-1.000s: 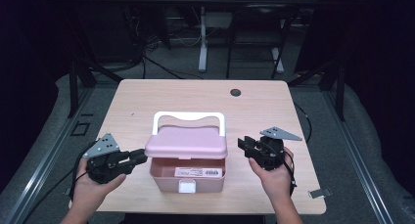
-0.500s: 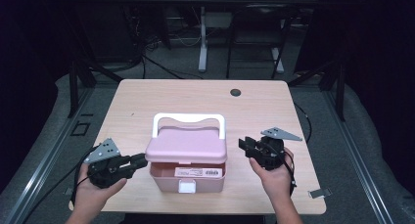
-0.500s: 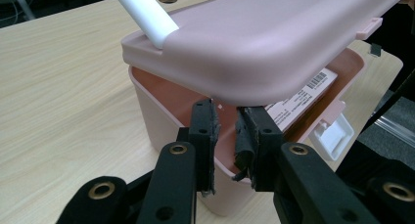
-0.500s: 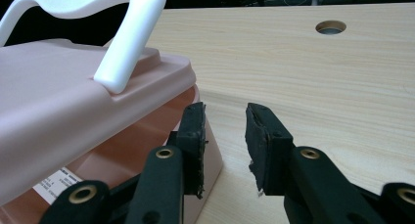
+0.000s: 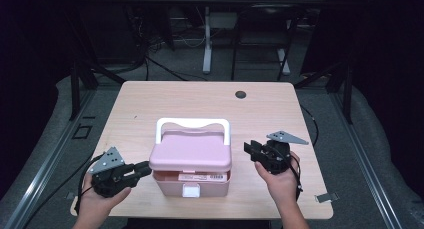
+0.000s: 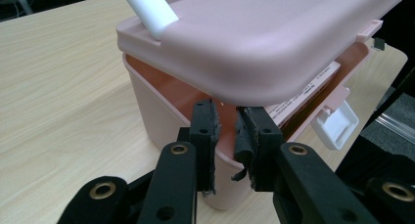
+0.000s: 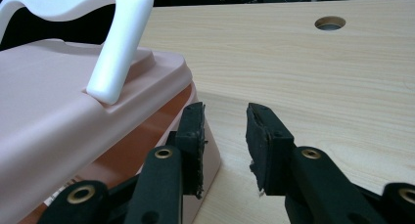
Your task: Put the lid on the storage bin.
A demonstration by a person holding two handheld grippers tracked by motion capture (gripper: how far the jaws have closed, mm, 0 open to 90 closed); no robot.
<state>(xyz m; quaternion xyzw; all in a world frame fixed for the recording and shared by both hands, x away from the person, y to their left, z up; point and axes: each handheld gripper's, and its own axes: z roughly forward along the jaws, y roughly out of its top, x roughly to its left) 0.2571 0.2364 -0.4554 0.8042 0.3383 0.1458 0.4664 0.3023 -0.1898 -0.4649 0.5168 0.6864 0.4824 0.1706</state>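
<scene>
Since 1 second ago the left gripper point(image 5: 131, 172) has slid in toward the pink box point(image 5: 191, 161), its tips now at the box's left side. Its 2 jaws stand slightly parted, straddling the box rim under the raised lid point(image 6: 274, 38), likely to steady it. The box sits at the table's point(image 5: 150, 104) front centre. The right gripper point(image 5: 251, 150) waits beside it, jaws apart, holding nothing.
</scene>
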